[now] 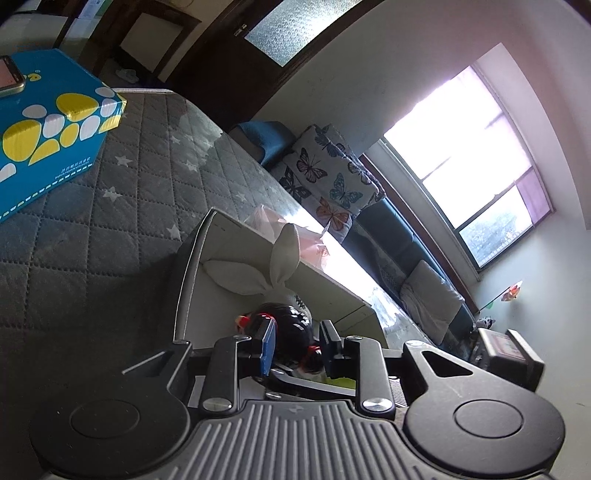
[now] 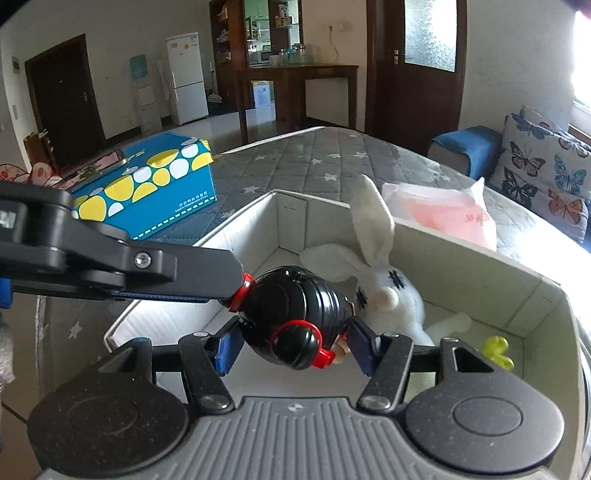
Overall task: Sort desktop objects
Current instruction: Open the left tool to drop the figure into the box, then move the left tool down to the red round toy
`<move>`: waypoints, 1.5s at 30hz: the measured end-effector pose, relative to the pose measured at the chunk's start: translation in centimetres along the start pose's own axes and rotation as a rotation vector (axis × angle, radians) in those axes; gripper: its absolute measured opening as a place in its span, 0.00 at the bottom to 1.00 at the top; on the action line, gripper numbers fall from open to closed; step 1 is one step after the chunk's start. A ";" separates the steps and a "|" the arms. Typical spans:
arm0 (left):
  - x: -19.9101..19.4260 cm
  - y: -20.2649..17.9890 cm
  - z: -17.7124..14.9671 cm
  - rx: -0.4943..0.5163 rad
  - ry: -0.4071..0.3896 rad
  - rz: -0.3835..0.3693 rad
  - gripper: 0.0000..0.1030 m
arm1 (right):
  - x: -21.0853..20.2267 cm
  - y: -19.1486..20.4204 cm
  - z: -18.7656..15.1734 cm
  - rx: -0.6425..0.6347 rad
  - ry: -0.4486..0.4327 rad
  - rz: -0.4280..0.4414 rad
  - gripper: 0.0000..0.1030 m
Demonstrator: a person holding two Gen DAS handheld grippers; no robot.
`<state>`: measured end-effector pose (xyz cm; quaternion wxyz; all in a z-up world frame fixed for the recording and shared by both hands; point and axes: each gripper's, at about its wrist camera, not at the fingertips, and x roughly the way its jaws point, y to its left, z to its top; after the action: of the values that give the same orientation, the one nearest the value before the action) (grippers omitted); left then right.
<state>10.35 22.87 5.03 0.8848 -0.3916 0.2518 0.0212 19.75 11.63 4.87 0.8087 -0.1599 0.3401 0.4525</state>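
We note pale plaster walls (image 2: pixel 122 33) and a glossy light floor (image 2: pixel 218 123). A dark wooden door with a frosted pane (image 2: pixel 428 33) stands beside a dark wood shelving unit (image 2: pixel 258 33) fronted by a wooden table (image 2: pixel 295 74). A white fridge (image 2: pixel 186 77) sits by the far wall, next to another dark door (image 2: pixel 62 99). A large window (image 1: pixel 469 162) floods the room with overexposed daylight. Below it we see a blue sofa (image 1: pixel 384 221) carrying a butterfly-print cushion (image 1: pixel 325 166).
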 end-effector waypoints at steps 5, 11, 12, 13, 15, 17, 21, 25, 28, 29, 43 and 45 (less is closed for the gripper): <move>0.0 -0.3 0.2 0.003 -0.011 -0.018 0.28 | 0.8 -0.1 0.2 0.000 0.014 0.015 0.65; 1.0 -0.1 0.0 0.006 0.021 -0.011 0.28 | 0.2 0.1 -0.1 -0.021 0.023 0.044 0.76; 1.2 -0.1 -0.1 0.007 0.028 -0.009 0.28 | 0.2 0.3 0.0 -0.028 0.026 0.043 0.76; 1.3 0.0 -0.2 0.008 0.032 -0.007 0.28 | 0.2 0.3 -0.1 -0.033 0.026 0.044 0.76; 1.7 0.1 -0.2 0.006 0.039 0.001 0.28 | 0.1 0.4 -0.1 -0.032 0.025 0.051 0.76; 2.0 0.4 -0.2 0.001 0.047 0.016 0.28 | 0.0 0.3 -0.1 -0.029 0.023 0.048 0.76; 2.3 0.7 -0.3 0.002 0.049 0.031 0.27 | -0.5 0.3 -0.2 -0.027 0.015 0.045 0.76; 2.0 0.3 -0.5 0.007 0.046 0.035 0.27 | -1.9 0.0 -0.5 -0.014 -0.014 0.041 0.76; 1.4 -0.6 -0.7 0.028 0.039 0.022 0.27 | -4.0 -0.1 -1.1 -0.017 -0.051 0.037 0.76; 1.1 -0.9 -0.9 0.037 0.036 0.016 0.27 | -4.9 -0.1 -1.4 -0.015 -0.066 0.034 0.76; -1.8 -6.9 -6.8 0.204 0.056 -0.080 0.28 | -15.9 -1.7 -9.6 0.022 -0.177 -0.067 0.82; -1.6 -7.5 -8.0 0.233 0.071 -0.085 0.28 | -16.2 -2.0 -11.1 0.031 -0.161 -0.087 0.82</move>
<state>7.27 12.33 6.42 0.9149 -0.2971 0.2668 -0.0598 11.09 -5.82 8.08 0.8548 -0.1251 0.2736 0.4229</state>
